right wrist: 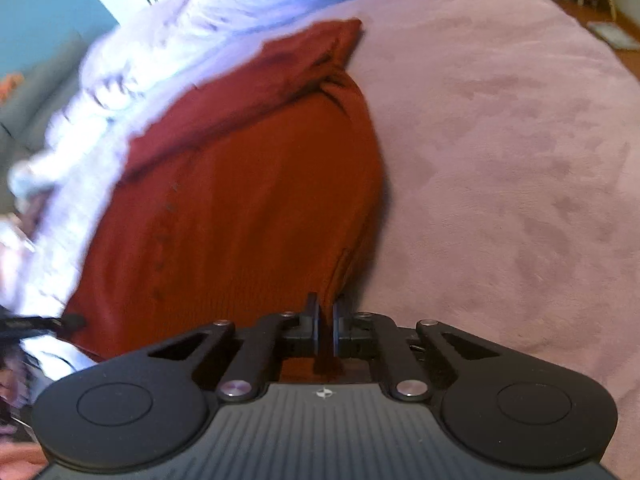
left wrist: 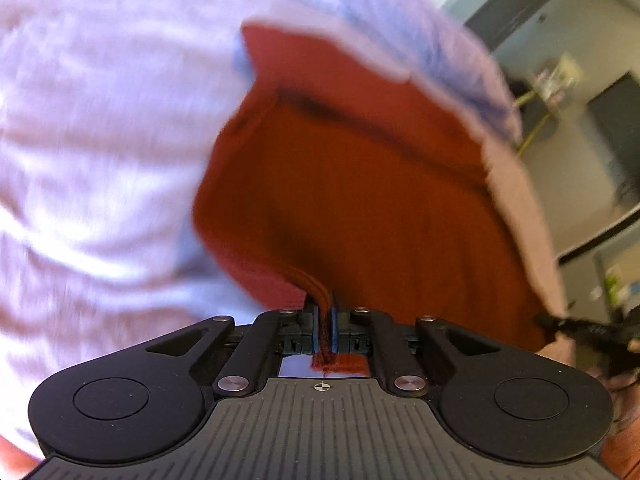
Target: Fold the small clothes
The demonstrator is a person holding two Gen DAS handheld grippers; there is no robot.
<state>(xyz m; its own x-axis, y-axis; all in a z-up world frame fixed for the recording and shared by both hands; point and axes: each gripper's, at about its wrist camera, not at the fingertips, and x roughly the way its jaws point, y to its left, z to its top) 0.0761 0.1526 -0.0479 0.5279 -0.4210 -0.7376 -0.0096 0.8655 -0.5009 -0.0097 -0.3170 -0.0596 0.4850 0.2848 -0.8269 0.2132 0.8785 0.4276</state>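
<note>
Rust-red knit garment (left wrist: 360, 184), seen from both wrist views: we are gripping it at two points along its near hem. Our left claw (left wrist: 325, 328) is pinching a bunched fold of the ribbed edge between its blue pads, with a tuft of the fabric showing behind them. Our right claw (right wrist: 326, 326) is clamping the hem near the garment's right-hand side seam, its pads nearly meeting on the cloth. We are seeing the garment spread over a pink plush bed cover (right wrist: 500, 160), its far part lying against a crumpled pale lilac sheet (right wrist: 168, 52). In the right wrist view, one sleeve (right wrist: 320, 44) is folded across the upper body. The left wrist view is motion-blurred, so we cannot tell finer details of the weave there.
</note>
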